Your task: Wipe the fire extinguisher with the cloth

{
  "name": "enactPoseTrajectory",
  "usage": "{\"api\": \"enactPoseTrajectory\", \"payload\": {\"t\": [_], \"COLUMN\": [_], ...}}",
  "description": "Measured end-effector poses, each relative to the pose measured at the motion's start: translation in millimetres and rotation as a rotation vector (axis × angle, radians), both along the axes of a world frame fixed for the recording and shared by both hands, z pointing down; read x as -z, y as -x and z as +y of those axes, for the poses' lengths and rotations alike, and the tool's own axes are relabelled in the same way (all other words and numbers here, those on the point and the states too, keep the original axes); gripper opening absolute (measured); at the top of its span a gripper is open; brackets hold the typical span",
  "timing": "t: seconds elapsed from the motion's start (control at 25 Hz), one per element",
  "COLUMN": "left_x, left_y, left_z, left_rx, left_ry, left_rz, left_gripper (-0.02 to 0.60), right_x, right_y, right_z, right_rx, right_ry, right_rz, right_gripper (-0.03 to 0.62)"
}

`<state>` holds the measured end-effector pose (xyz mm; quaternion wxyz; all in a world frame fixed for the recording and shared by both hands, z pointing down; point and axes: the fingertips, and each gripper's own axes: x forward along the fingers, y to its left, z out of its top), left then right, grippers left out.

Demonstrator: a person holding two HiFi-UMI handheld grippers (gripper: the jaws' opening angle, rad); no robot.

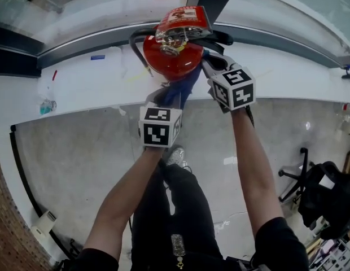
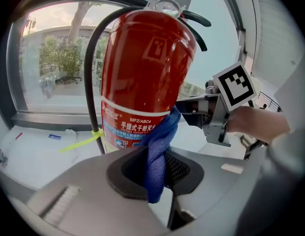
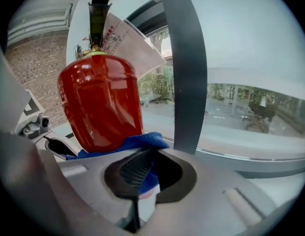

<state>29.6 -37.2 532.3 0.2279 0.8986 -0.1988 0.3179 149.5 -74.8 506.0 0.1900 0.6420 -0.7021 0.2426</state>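
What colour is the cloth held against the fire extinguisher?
The cloth is blue, clearest in the left gripper view against the red fire extinguisher.

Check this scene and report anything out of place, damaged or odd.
Nothing looks spilled or damaged. One small oddity: the yellow-green tie on the black hose of the fire extinguisher has its loose tail jutting out sideways. The blue cloth lies against the cylinder, as wiping needs.

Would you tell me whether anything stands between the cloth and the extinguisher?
Nothing visible does: the cloth, pinched in the left gripper and the right gripper, lies against the extinguisher near its base.
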Motion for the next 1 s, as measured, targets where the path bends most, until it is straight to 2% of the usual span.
{"api": "enactPoseTrajectory", "payload": {"t": [0.2,0.4,0.56,0.84,1.0], "left_x": [30.1,56.6,76.3,111.5,134.0], "left_y": [3.3,5.0,0.3,4.4,11.4], "left_z": [-3.3,-5.1,-3.2,0.0,-5.0], "left_rx": [0.011,0.046,0.146,0.379,0.469], "left_ry": [0.012,0.028,0.031,-0.066,-0.097], "left_rz": [0.025,0.053,0.072,0.013,-0.001], "left_gripper": [0.054,0.054,0.054,0.054,0.054], "right_x": [28.7,54.7,78.2,98.6,116.0], "right_y": [0.3,-1.7,-5.7,-7.8,0.8], "right_z": [5.6,8.2,4.1,7.7,0.1], "right_rx": [-0.056,-0.025,0.064,0.288,0.384], "right_ry": [-0.007,-0.047,-0.097,-0.127,-0.135], "right_rz": [0.007,-0.005,-0.032,-0.136,-0.174], "right_gripper": [0.017,0.018,0.018,0.018,0.018]}}
